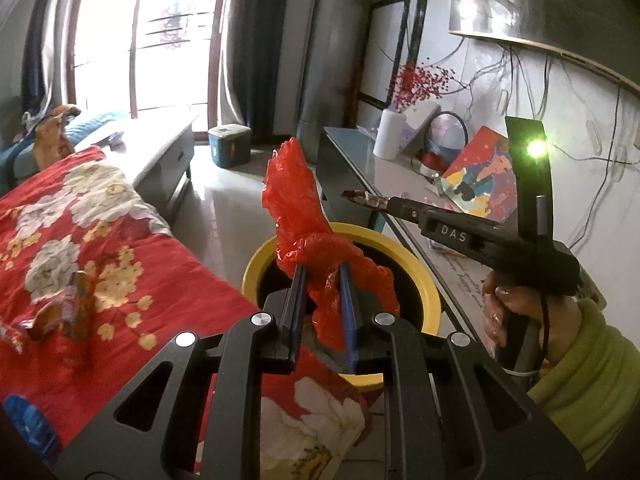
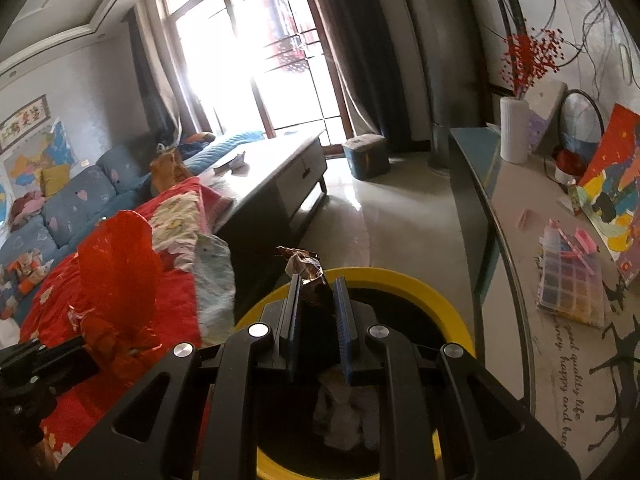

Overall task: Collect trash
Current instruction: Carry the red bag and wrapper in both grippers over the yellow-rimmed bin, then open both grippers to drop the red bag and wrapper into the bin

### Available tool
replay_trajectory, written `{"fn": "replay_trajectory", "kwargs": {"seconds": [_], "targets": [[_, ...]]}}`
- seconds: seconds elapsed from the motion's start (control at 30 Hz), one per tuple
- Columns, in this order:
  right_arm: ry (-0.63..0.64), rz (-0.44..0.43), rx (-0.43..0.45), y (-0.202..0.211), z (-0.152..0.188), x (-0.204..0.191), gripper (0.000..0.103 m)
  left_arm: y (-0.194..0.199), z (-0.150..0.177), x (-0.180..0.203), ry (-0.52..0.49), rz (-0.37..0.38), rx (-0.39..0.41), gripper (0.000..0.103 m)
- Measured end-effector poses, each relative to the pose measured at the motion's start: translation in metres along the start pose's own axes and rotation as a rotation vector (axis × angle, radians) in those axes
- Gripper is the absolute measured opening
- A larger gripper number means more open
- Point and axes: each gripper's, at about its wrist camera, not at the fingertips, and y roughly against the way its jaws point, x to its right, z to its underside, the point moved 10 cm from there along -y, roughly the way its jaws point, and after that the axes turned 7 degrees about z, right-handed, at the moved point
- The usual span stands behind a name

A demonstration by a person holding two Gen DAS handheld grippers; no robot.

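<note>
Left gripper (image 1: 323,276) clamps a red plastic bag (image 1: 304,216) over a yellow-rimmed bin (image 1: 416,264); right gripper (image 2: 317,292) pinches a crumpled brown wrapper (image 2: 306,270) above it.

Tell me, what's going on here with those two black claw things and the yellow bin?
A person is tidying up rubbish with a hand-held gripper in each hand. The left gripper is shut on a crumpled red plastic bag, held over the yellow bin. The right gripper is shut on a crinkled brown wrapper, also above the bin, where some pale scrap already lies. Neither piece has been dropped in yet.
</note>
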Motion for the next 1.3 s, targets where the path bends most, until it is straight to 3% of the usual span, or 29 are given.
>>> {"fn": "replay_trajectory", "kwargs": {"seconds": [0.47, 0.9, 1.03, 1.3], "targets": [[-0.048, 0.033, -0.046, -0.013, 0.016, 0.030, 0.016, -0.039, 0.014, -0.002, 0.010, 0.014, -0.081, 0.011], [-0.065, 0.016, -0.112, -0.027, 0.031, 0.034, 0.017, -0.062, 0.021, -0.007, 0.056, 0.036, -0.117, 0.013], [-0.072, 0.023, -0.123, -0.029, 0.034, 0.035, 0.039, -0.060, 0.020, -0.008, 0.068, 0.043, -0.105, 0.035], [-0.076, 0.044, -0.097, -0.025, 0.029, 0.035, 0.058, -0.046, 0.015, -0.016, 0.115, 0.035, -0.061, 0.083]]}}
